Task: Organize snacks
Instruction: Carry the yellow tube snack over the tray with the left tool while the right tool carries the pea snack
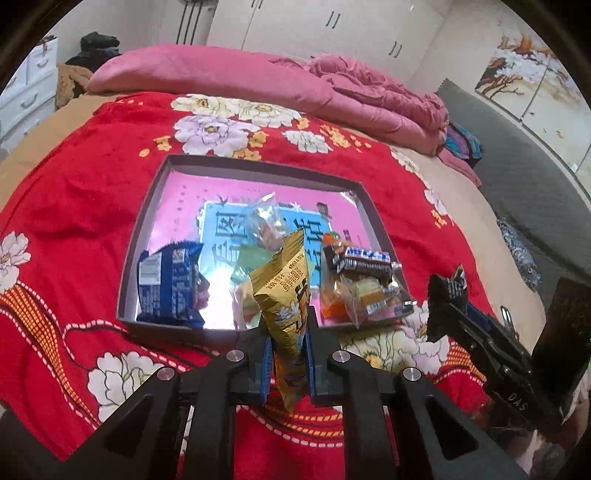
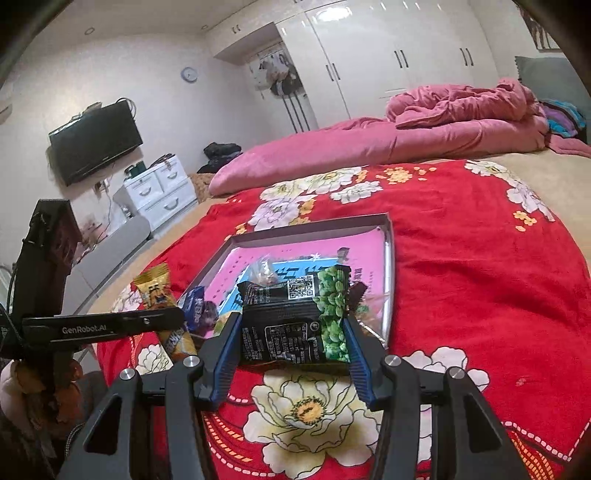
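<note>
Left wrist view: mounted behind the left hand-held gripper (image 1: 288, 350), looking forward and steeply down along its fingers across the bed (image 1: 74, 206), close to the tray (image 1: 144, 229) just ahead, wardrobe (image 1: 332, 26) beyond. The right hand-held gripper (image 1: 443, 299) enters at its right edge.

Right wrist view: mounted behind the right hand-held gripper (image 2: 291, 332), angled less steeply, facing the tray (image 2: 388, 258) from its right. The left hand-held gripper (image 2: 166, 317) shows at its left edge.

Shared: bed, tray, pink quilt (image 1: 229, 74), wardrobe.
</note>
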Motion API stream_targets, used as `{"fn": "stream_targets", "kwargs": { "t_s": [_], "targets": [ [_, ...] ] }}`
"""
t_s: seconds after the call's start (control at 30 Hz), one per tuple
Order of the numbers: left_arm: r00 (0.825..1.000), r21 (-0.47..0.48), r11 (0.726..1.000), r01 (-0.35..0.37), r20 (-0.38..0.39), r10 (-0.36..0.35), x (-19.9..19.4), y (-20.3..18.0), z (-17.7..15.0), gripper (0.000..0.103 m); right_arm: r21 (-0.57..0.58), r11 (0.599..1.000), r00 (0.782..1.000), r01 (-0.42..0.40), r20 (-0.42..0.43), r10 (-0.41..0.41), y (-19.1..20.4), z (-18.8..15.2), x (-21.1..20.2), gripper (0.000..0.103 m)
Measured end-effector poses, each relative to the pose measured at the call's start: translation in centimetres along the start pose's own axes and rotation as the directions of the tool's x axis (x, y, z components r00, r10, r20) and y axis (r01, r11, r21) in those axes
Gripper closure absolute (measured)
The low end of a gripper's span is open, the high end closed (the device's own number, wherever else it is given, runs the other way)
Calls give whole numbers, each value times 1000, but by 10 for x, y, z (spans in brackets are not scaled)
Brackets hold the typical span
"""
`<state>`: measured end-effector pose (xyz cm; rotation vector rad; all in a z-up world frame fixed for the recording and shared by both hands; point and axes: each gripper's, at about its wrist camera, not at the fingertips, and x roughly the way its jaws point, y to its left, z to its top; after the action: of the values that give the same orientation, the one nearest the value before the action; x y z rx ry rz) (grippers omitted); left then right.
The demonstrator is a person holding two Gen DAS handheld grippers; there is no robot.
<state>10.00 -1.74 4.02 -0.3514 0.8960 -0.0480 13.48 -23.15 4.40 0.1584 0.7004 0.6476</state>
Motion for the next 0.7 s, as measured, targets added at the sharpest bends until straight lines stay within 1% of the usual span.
{"fn": "stream_targets", "kwargs": {
  "t_s": [0.23, 0.4, 0.5, 0.7],
  "targets": [
    [999, -5, 1000, 7, 38, -7, 7, -3, 18, 89, 58, 997, 999, 44, -2, -44, -16, 4, 9, 50],
    [999, -15, 1000, 10, 38, -10, 21, -5, 29, 89, 54, 997, 998, 63, -18, -62, -16, 6, 23, 50],
    [999, -19, 1000, 9, 33, -9, 32, -4, 33, 89, 74, 995, 997, 70, -43, -67, -19, 5, 35, 50],
    [999, -13, 1000, 22, 48, -21, 43, -4, 44, 89, 86, 991, 991, 103, -92, -95, -23, 0, 53, 50]
  ]
}}
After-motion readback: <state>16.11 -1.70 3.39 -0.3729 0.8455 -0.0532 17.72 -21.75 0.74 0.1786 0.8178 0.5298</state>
